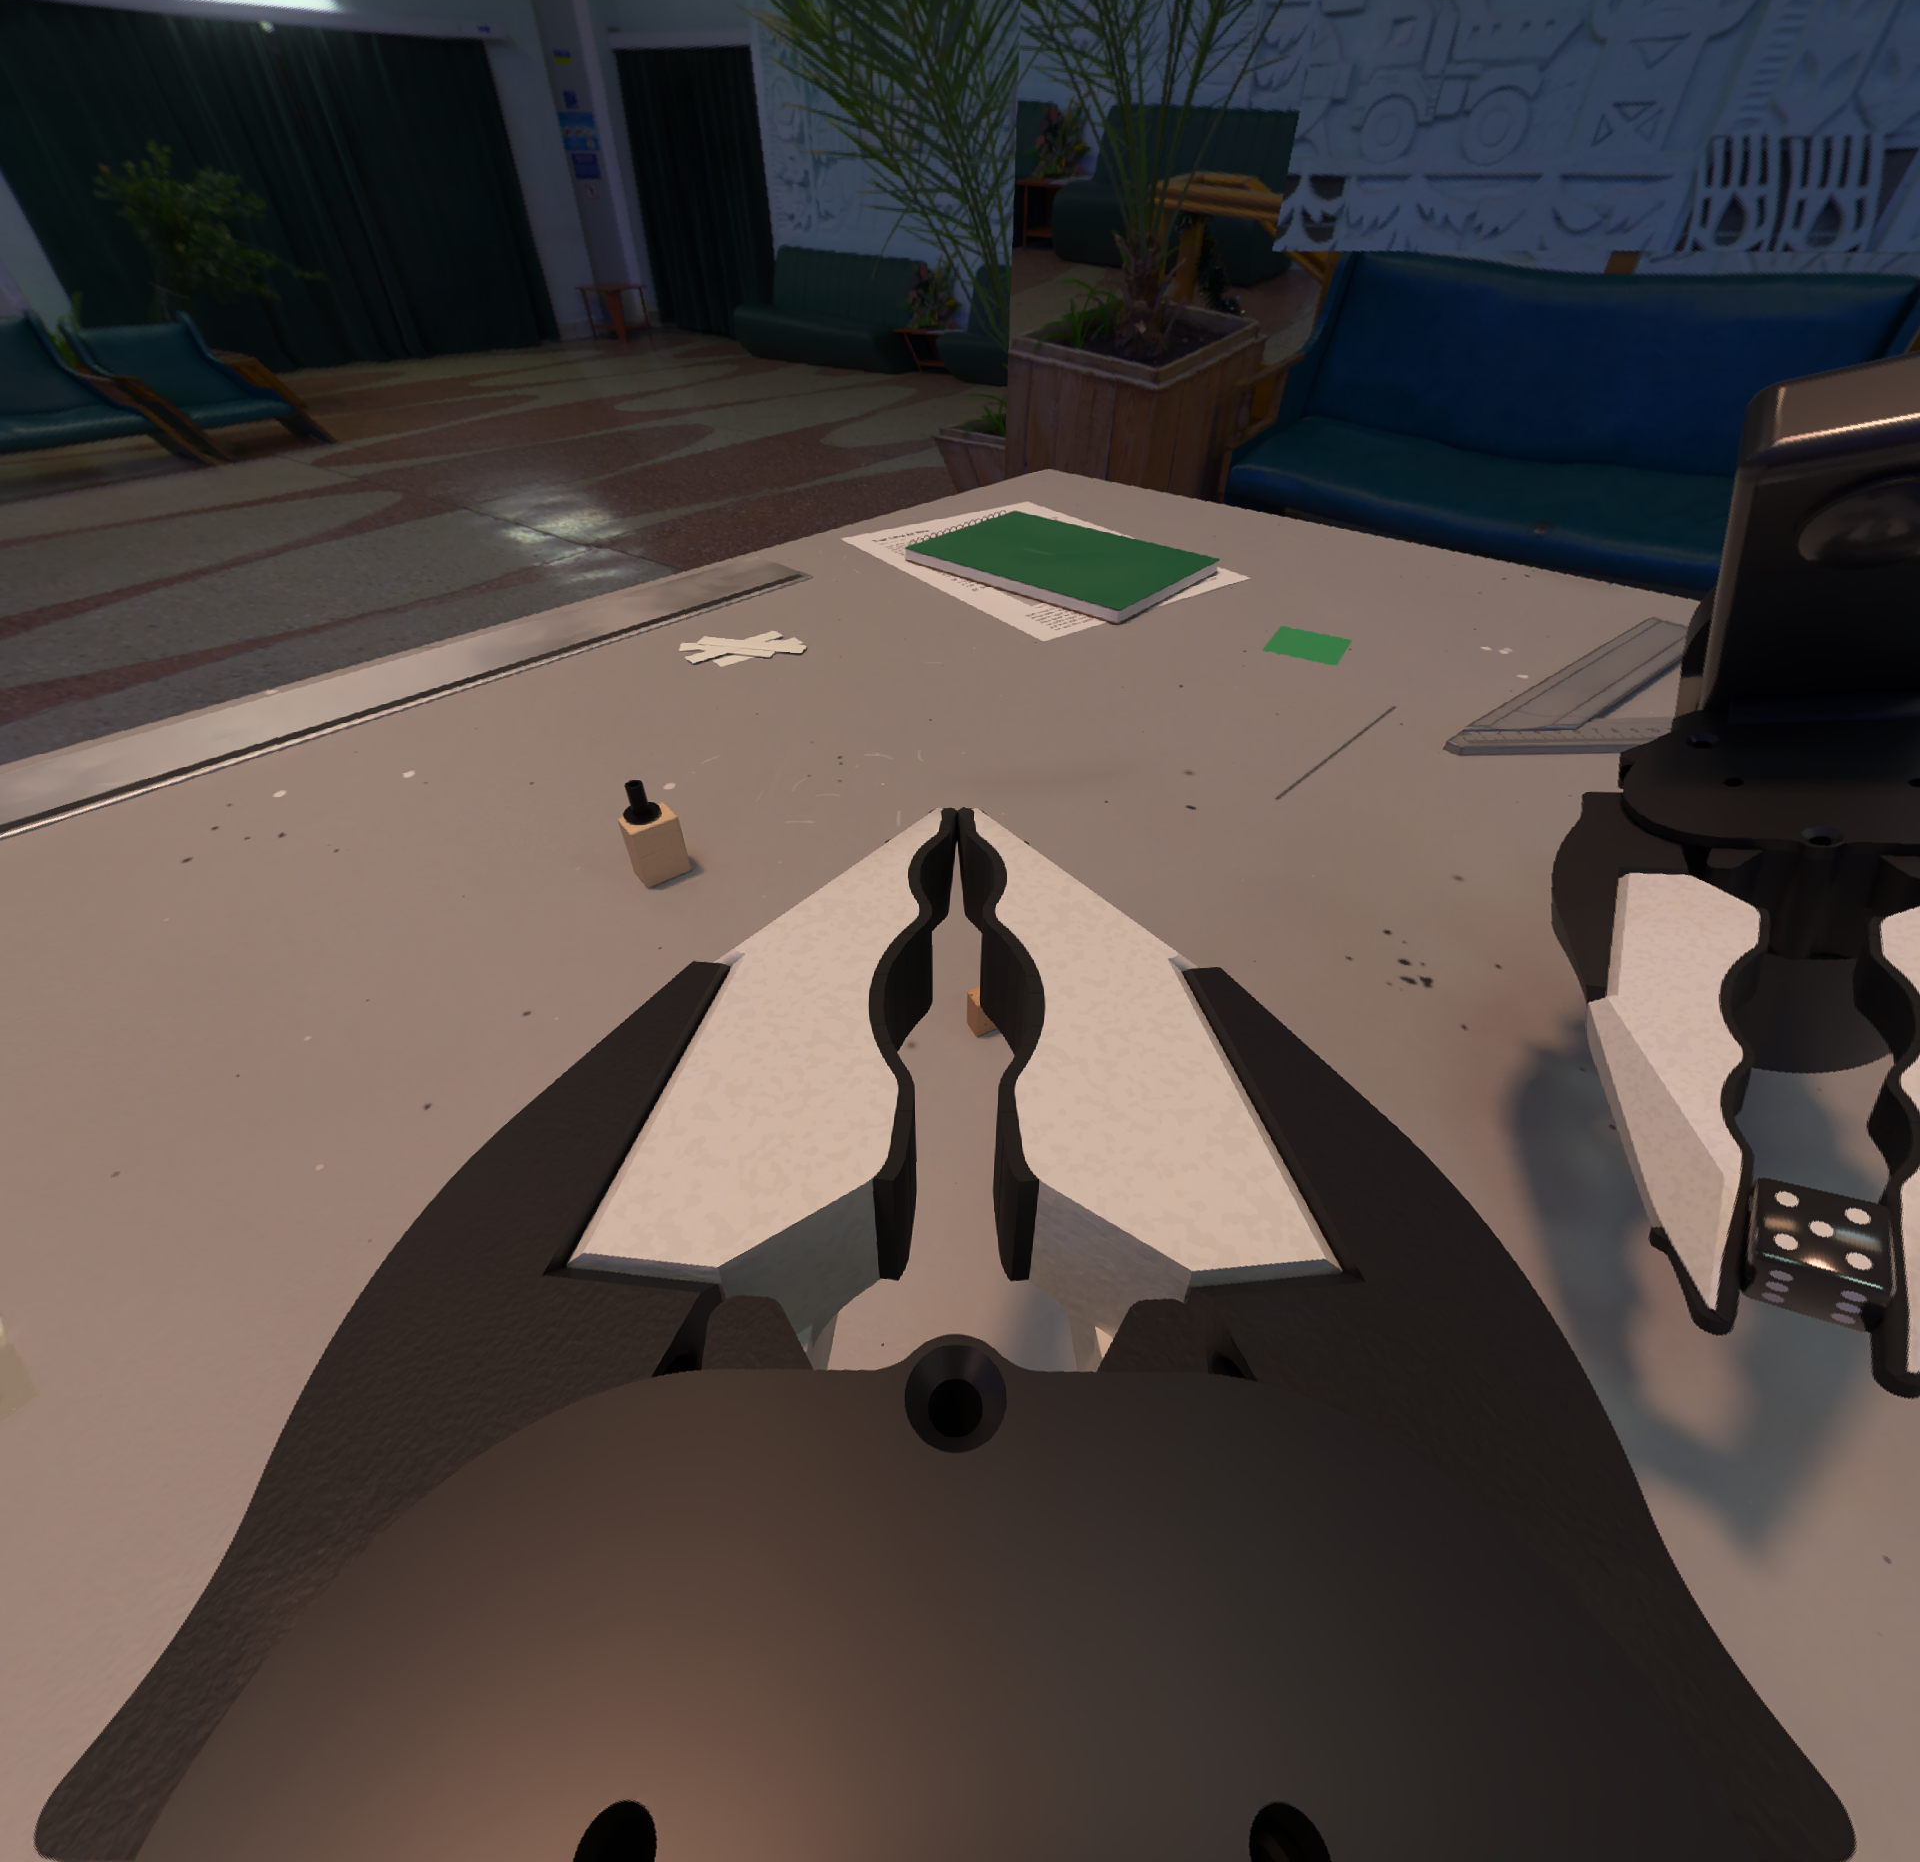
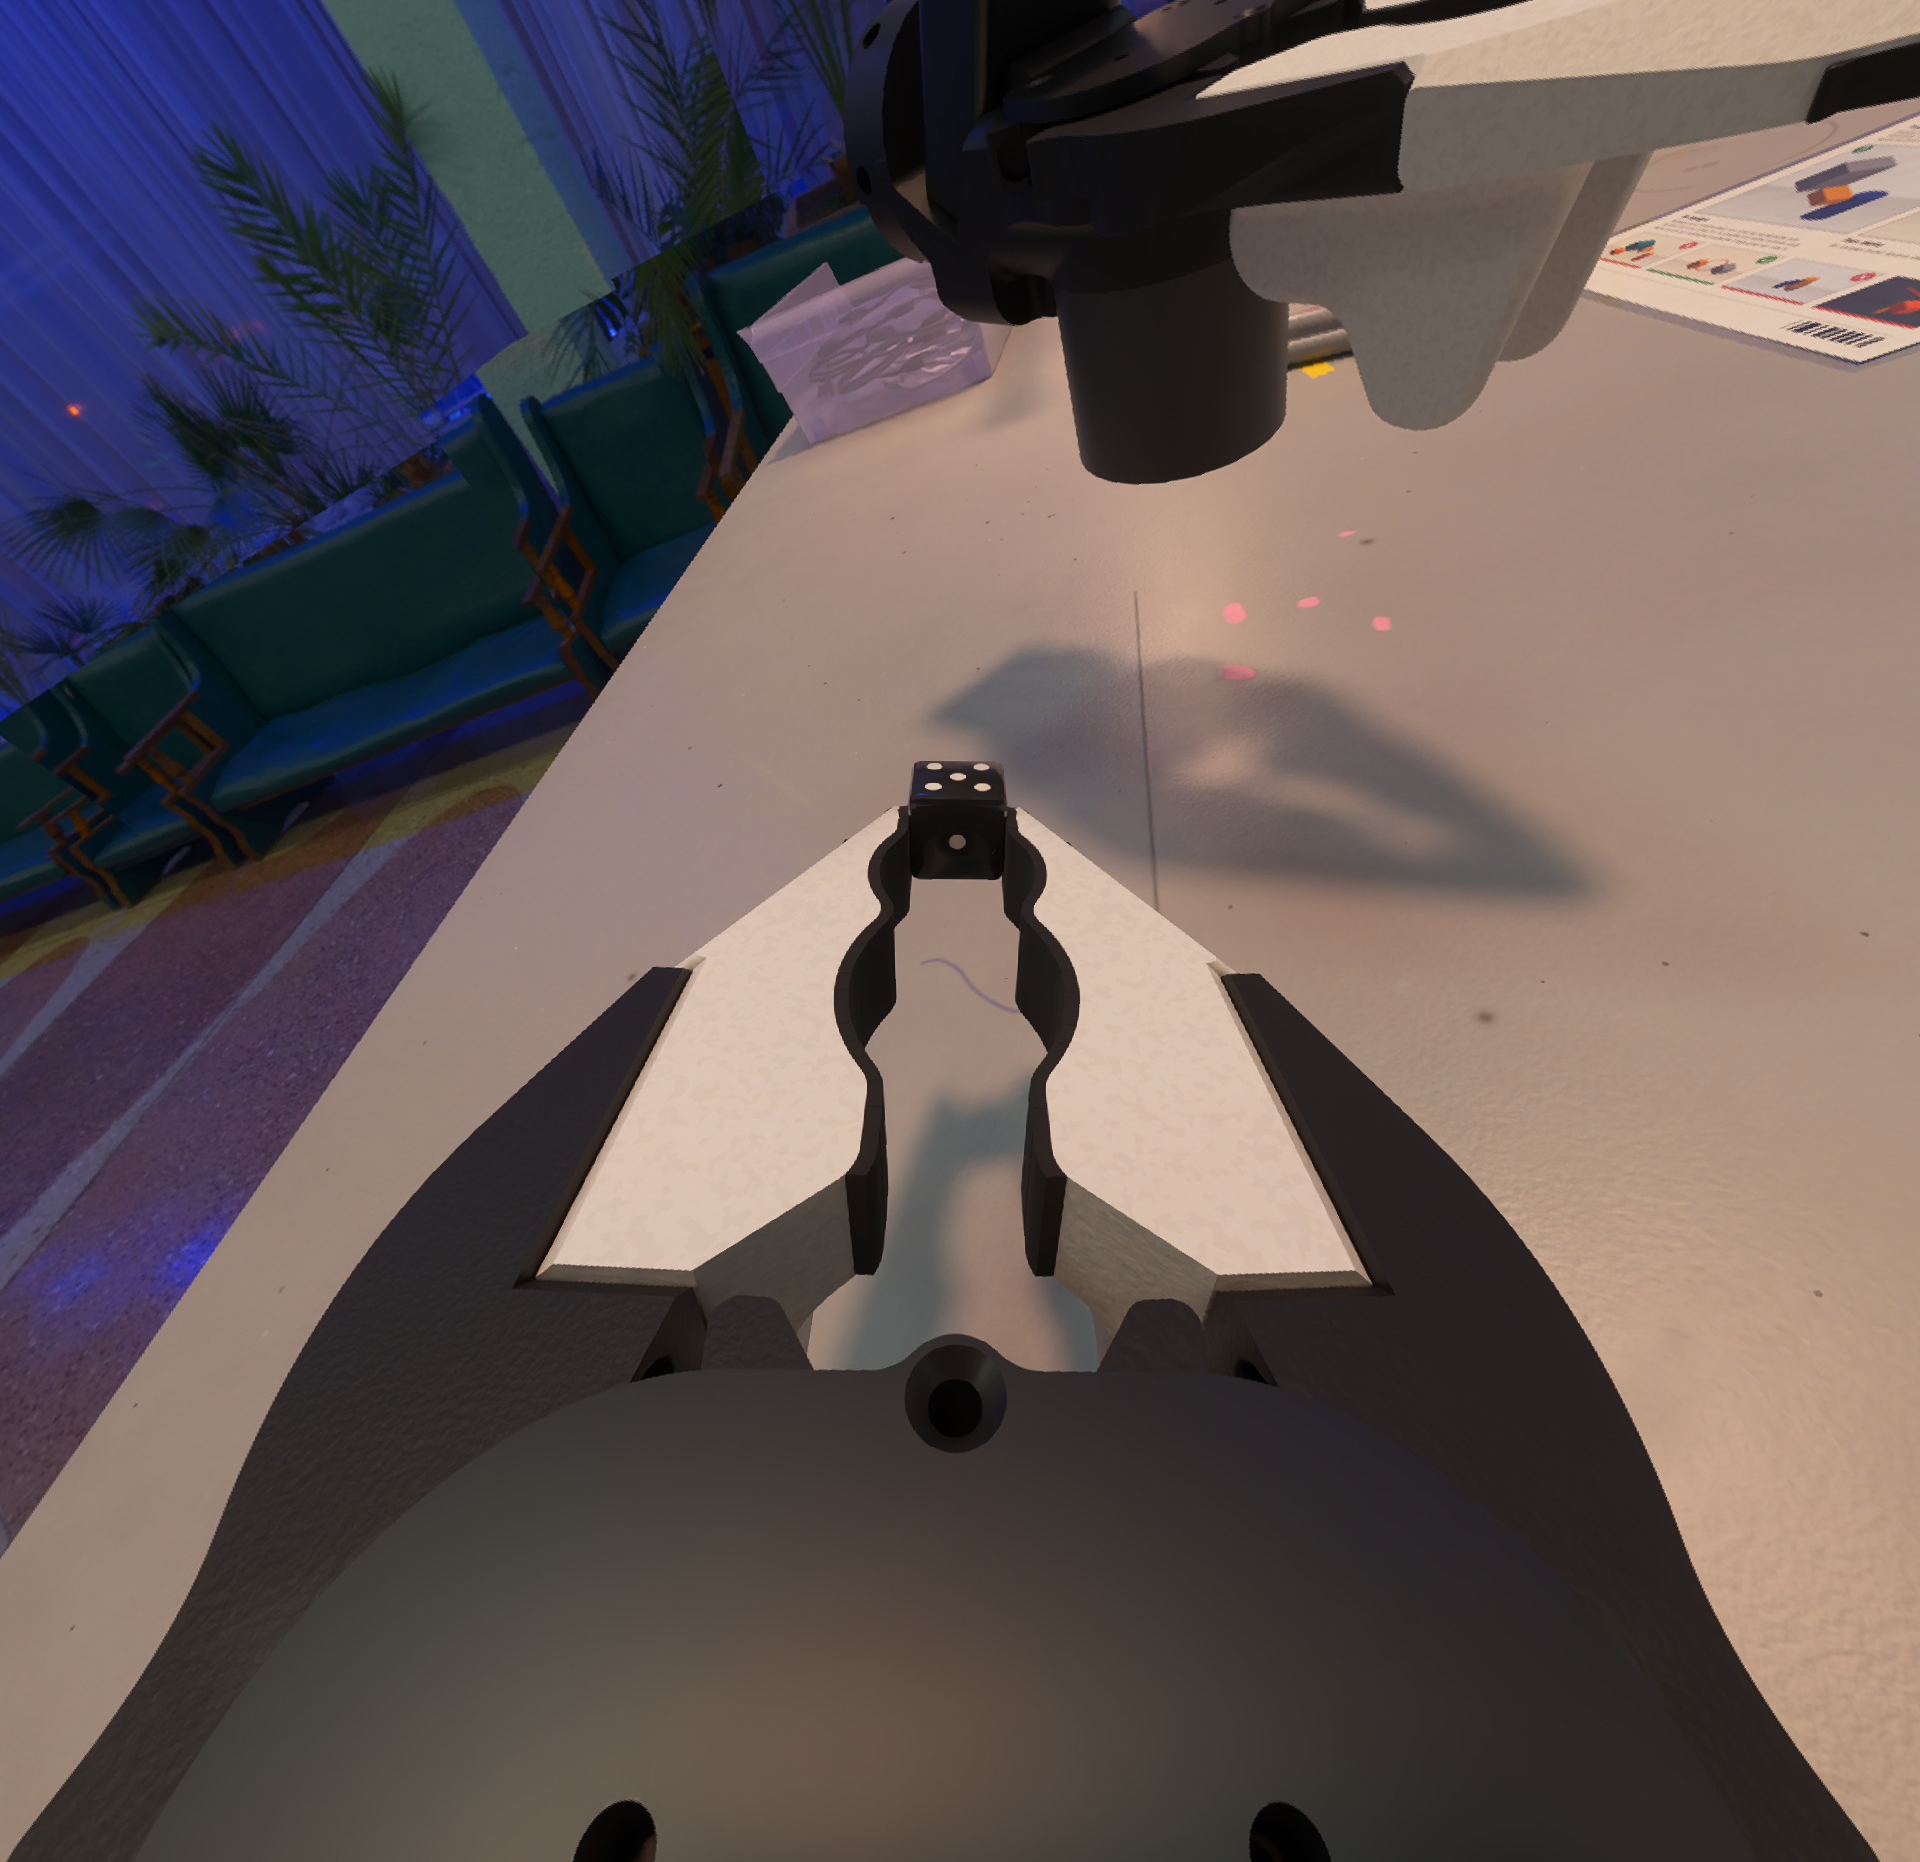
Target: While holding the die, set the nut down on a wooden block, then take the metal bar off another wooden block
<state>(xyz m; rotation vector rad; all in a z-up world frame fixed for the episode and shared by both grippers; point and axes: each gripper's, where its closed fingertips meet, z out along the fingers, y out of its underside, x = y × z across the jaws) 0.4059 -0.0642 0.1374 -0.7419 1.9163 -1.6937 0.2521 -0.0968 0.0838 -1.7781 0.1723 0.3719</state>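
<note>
My left gripper (image 1: 956,823) is shut, tips together, and I see nothing between them. It hovers over the grey table (image 1: 312,1033). Beyond it to the left, a small wooden block (image 1: 655,853) stands with the black nut (image 1: 638,801) on top. Through the gap between my left fingers shows another small wooden block (image 1: 980,1014); a thin pale strip rises from it, mostly hidden. My right gripper (image 1: 1818,1293) is shut on the black die (image 1: 1816,1259) at the right. In the right wrist view the die (image 2: 956,820) sits between its tips (image 2: 956,841), above the table.
A green notebook (image 1: 1060,562) on a sheet, a green square (image 1: 1307,645), white strips (image 1: 743,649) and a clear ruler (image 1: 1579,706) lie farther back. A pale block (image 1: 8,1365) shows at the left edge. A printed sheet (image 2: 1787,254) and a clear bag (image 2: 873,352) lie near the table edge.
</note>
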